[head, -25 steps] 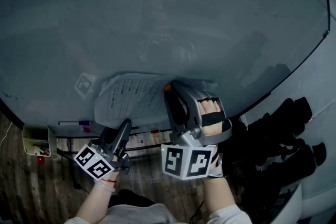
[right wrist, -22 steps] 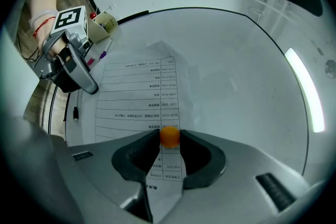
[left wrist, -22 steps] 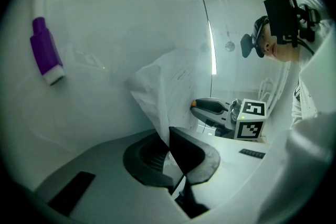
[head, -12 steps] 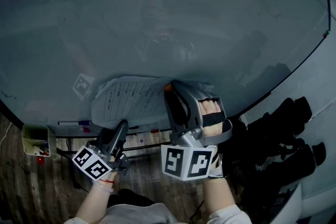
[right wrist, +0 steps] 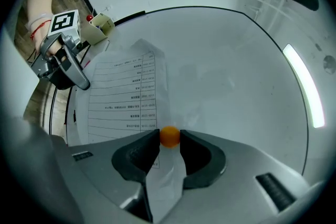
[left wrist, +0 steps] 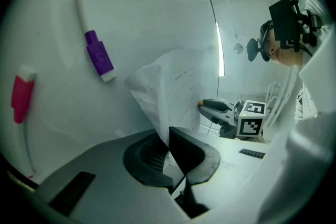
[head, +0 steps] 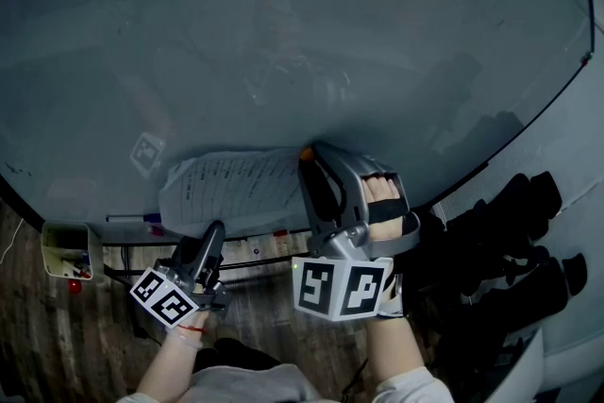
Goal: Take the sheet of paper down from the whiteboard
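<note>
The printed sheet of paper (head: 226, 187) hangs crumpled against the whiteboard (head: 283, 33). Its upper right corner sits under a small orange magnet (head: 306, 153). My right gripper (head: 307, 158) is level against the board, with its jaws closed on that magnet (right wrist: 169, 135). The sheet (right wrist: 128, 97) spreads to the left of them. My left gripper (head: 213, 233) is below the sheet and shut on its lower edge. In the left gripper view the paper (left wrist: 176, 86) rises out of the closed jaws (left wrist: 169, 134).
A purple-capped marker (left wrist: 98, 56) and a pink-capped marker (left wrist: 21, 99) lie by the board. A white cup of pens (head: 64, 252) hangs at lower left. A square printed tag (head: 146, 152) sticks to the board. Dark bags (head: 500, 250) are heaped at right.
My left gripper has sunk a little with the paper's edge in it. The sheet has been drawn lower and flatter. The right gripper has stayed on the magnet.
</note>
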